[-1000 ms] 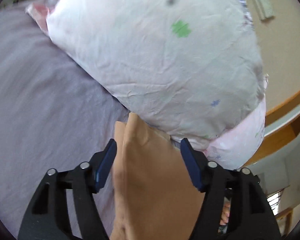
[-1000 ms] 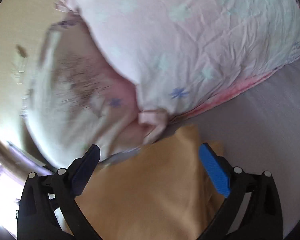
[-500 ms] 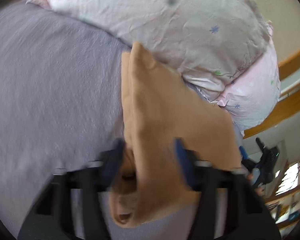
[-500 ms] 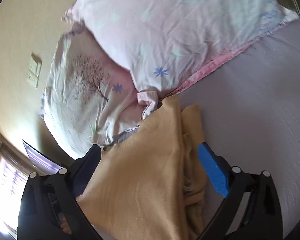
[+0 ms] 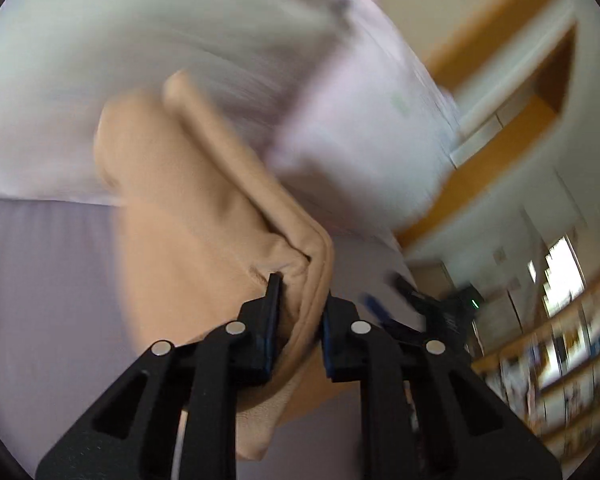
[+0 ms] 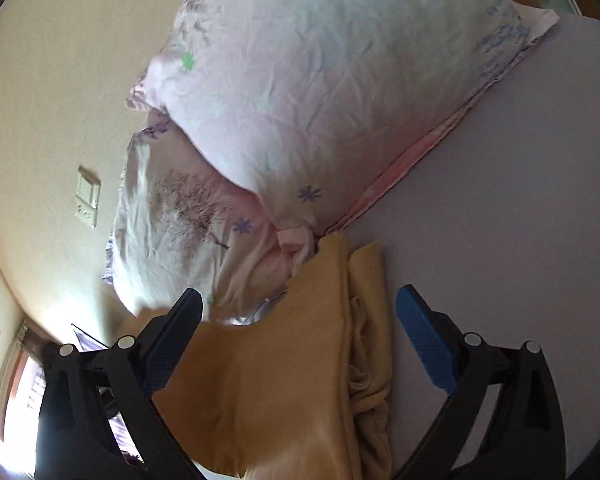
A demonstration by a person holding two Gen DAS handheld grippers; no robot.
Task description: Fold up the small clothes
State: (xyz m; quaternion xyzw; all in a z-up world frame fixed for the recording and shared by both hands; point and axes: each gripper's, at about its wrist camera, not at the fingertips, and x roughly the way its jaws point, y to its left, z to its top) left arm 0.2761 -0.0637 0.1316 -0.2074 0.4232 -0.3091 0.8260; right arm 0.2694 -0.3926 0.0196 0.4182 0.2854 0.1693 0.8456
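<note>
A tan garment [image 5: 188, 216] lies on the lavender bed sheet [image 5: 40, 280], its far end against the pillows. My left gripper [image 5: 300, 300] is shut on a folded edge of it near the garment's near end; the view is blurred by motion. In the right wrist view the same tan garment [image 6: 284, 380] lies folded lengthwise between the fingers of my right gripper [image 6: 300, 312], which is open and holds nothing. My right gripper also shows faintly in the left wrist view [image 5: 404, 300].
Two floral pillows [image 6: 320, 100] are stacked at the head of the bed, against a beige wall with a switch plate [image 6: 87, 196]. A wooden bed frame [image 5: 500, 136] and shelves [image 5: 560, 352] lie to the right of the bed.
My left gripper has closed on the tan garment's edge and swung sharply, blurring its view. My right gripper has drawn back a little and stays open.
</note>
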